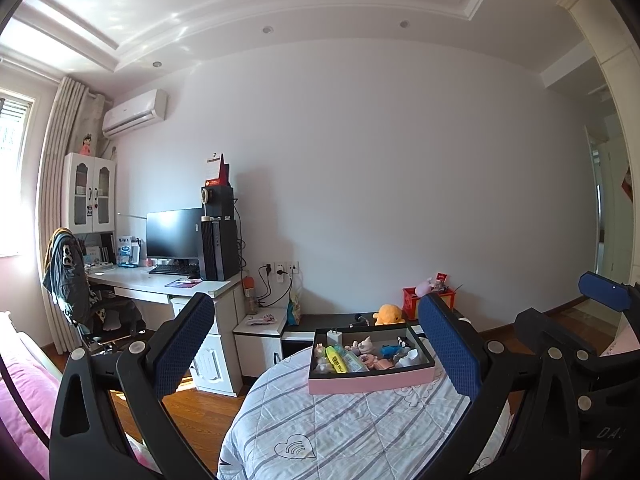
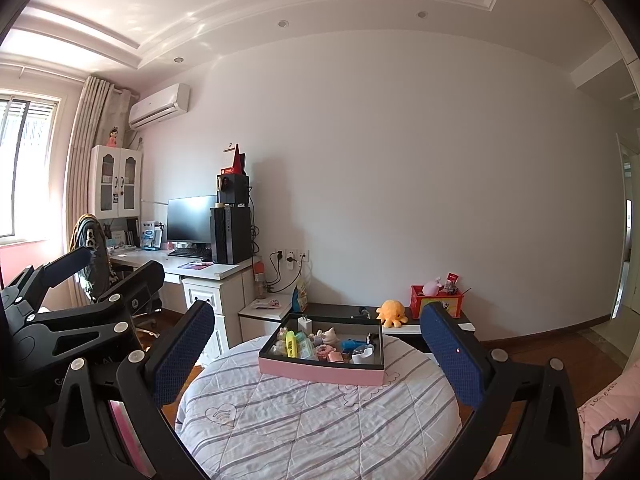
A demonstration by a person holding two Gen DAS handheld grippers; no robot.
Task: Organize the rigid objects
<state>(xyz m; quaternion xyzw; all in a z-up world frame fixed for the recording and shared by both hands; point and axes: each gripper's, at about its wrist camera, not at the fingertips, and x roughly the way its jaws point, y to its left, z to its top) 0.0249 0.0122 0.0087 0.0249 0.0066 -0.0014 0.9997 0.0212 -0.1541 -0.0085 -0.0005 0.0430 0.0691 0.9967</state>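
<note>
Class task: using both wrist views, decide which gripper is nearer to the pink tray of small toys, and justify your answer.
Neither is clearly nearer. The left gripper and right gripper are both open and held back from the pink tray, which sits slightly right of centre in the left view and near centre in the right.

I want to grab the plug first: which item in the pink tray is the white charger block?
The white charger block stands upright in the pink tray's far-left corner, alone behind the yellow-green highlighter.

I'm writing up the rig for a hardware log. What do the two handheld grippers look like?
Both match. The left gripper and right gripper each have two angular matte black plastic arms with round silver fasteners, tipped by blue textured pads. Faint pale lettering marks the black bodies. No cables or sleeves show.
</note>
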